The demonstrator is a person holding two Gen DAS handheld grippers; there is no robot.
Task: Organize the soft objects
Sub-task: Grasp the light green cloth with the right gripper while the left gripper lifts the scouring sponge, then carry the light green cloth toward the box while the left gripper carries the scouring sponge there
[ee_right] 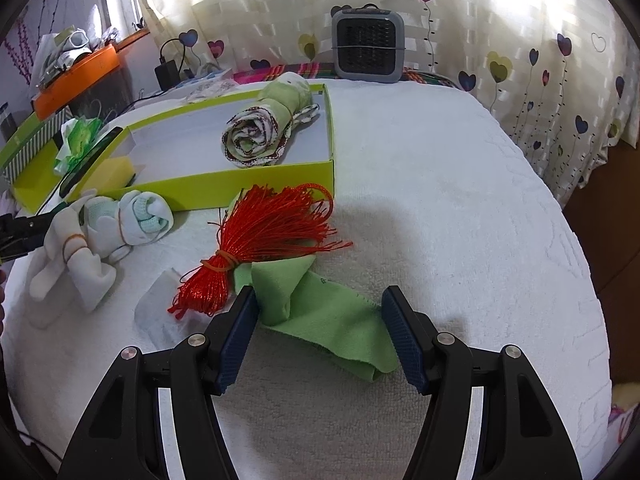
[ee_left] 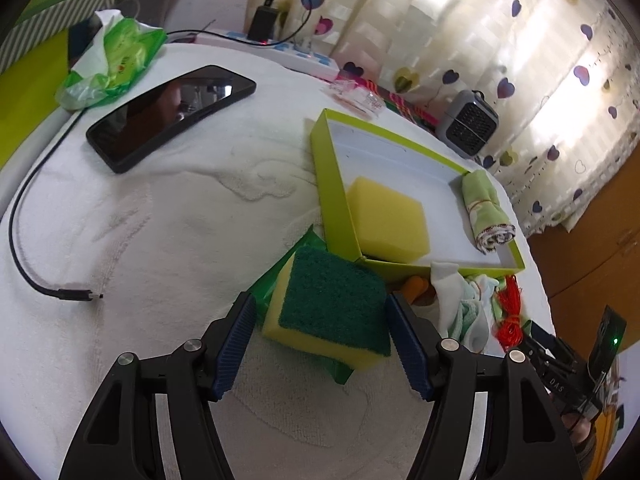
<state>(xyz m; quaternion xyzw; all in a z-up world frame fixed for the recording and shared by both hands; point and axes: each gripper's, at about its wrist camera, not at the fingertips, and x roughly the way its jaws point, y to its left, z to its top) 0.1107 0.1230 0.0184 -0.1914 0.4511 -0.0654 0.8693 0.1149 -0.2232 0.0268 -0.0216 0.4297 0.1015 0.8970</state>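
Note:
A lime-green shallow box [ee_left: 338,200] [ee_right: 224,182] on the white towel holds a plain yellow sponge [ee_left: 386,220] [ee_right: 120,168] and a rolled green cloth [ee_left: 486,210] [ee_right: 264,128]. My left gripper [ee_left: 320,312] is open, its jaws on either side of a yellow sponge with a dark green scouring top [ee_left: 332,308], not touching it. My right gripper [ee_right: 318,304] is open around a flat green cloth [ee_right: 320,312]. A red thread bundle [ee_right: 264,236] [ee_left: 508,312] and rolled white socks [ee_right: 92,236] [ee_left: 460,304] lie beside the box.
A black phone [ee_left: 172,114], a loose black cable end [ee_left: 76,294], a green tissue pack [ee_left: 112,60] and a power strip [ee_left: 280,50] lie on the towel's far side. A small grey heater [ee_right: 368,46] [ee_left: 468,122] stands by the curtain. An orange shelf [ee_right: 76,76] is at left.

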